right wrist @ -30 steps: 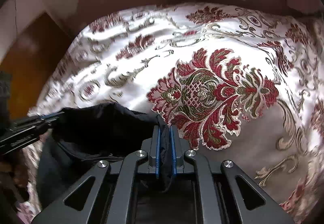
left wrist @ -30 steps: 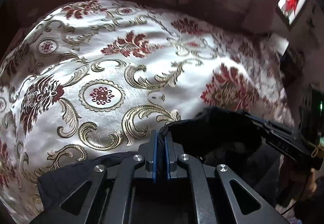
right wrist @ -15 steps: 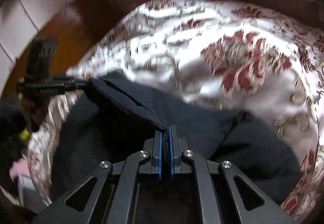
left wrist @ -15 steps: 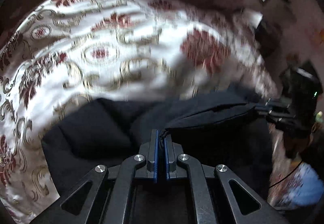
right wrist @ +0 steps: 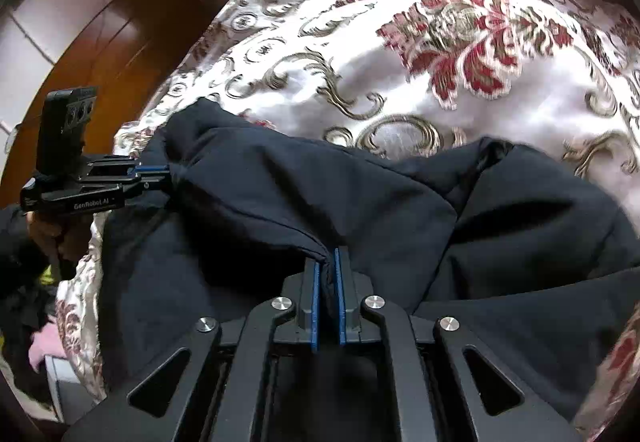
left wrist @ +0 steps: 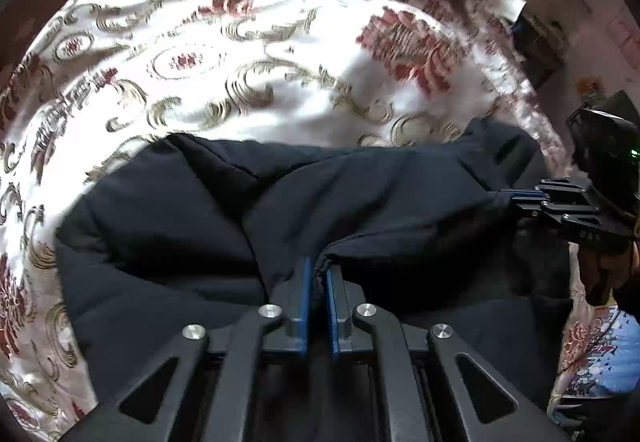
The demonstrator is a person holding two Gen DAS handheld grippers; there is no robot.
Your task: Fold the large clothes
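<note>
Your left tool (left wrist: 318,276) has the edge of the large dark navy padded garment (left wrist: 280,202) between its blue pads, a fold of cloth bunched up right at the tips. Jaws are easing apart but fabric is still pinched in the narrow gap. Same for your right tool (right wrist: 326,266): jaws easing apart, a ridge of the garment still caught between the pads.

From the left wrist view, the right tool sits at far right, tips on the garment's far edge. From the right wrist view, the left tool shows far left, also gripping an edge. So both tools hold the near hem w/ the cloth slack between them.

The garment lies on the bed, over the white satin bedspread w/ red flowers and gold scrolls (right wrist: 400,82). It spreads wide below and ahead of both tools, puffy, creased, w/ soft folds and a dip mid-way. Far part of the bedspread is uncovered.
</note>
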